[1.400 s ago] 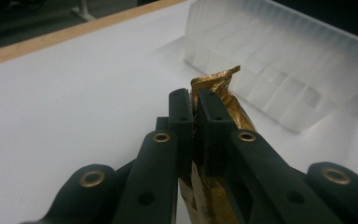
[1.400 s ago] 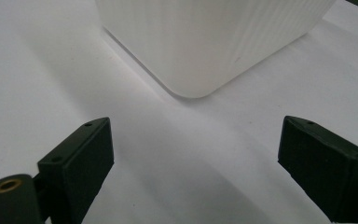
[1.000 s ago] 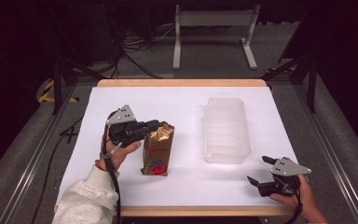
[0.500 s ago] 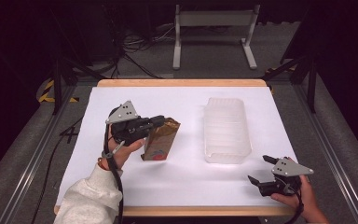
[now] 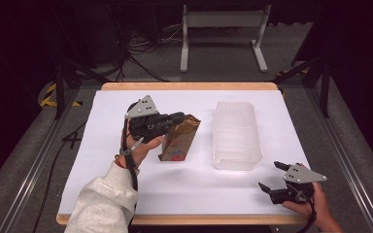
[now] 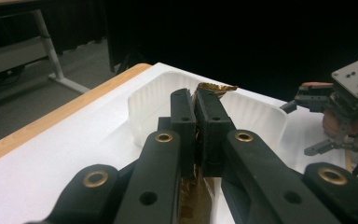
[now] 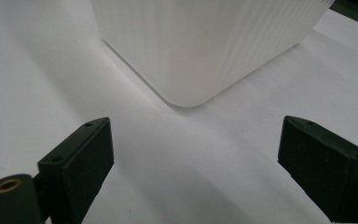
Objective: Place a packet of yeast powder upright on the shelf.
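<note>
Left tool [image 5: 182, 118] clamped on the top edge of a brown foil pouch [image 5: 179, 141], tilted above the bench [image 5: 97, 145] beside the white plastic container [image 5: 235, 136]. Right tool [image 5: 275, 175] rested with jaws apart.

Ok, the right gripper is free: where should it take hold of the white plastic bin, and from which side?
Probably the near short wall of the white plastic bin, at its rim, coming from the person's side. That end faces the right gripper, whose jaws stand open, and the wall looks thin enough to pinch. The left gripper is shut on the top of the brown bag, beside the bin's left long side.
</note>
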{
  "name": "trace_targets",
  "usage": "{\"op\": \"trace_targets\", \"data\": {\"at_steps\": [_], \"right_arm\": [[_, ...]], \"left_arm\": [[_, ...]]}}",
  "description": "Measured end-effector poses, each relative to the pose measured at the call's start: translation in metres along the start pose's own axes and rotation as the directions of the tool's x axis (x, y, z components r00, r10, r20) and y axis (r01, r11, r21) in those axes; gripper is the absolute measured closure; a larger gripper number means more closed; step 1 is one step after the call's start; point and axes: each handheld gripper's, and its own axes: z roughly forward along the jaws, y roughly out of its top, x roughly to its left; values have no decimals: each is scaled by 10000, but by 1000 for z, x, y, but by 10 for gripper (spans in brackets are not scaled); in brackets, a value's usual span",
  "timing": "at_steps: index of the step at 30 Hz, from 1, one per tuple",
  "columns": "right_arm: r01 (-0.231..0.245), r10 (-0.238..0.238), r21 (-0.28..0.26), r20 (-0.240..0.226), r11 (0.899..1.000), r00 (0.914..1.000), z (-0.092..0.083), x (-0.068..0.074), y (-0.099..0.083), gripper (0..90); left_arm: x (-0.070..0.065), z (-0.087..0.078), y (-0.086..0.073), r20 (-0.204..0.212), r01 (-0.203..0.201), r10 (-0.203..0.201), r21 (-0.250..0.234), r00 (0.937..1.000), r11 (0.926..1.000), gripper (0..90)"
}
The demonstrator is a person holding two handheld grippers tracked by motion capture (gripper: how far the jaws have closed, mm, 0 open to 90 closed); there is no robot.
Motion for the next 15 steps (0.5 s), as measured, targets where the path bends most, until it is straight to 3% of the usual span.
{"op": "trace_targets", "data": {"at_steps": [9, 10, 15], "right_arm": [[6, -6, -7, -1, 10000, 10000, 0, 0, 0, 110], [-3, 3, -8, -2, 10000, 10000, 0, 0, 0, 110], [13, -13, 14, -14, 10000, 10000, 0, 1, 0, 110]], "left_arm": [[-5, 19, 13, -14, 80, -80, -161, 10000, 9998, 866], [-6, 24, 16, 164, 154, -152, -160, 9998, 9998, 866], [-10, 34, 21, 246, 68, -63, -170, 9997, 9998, 866]]}}
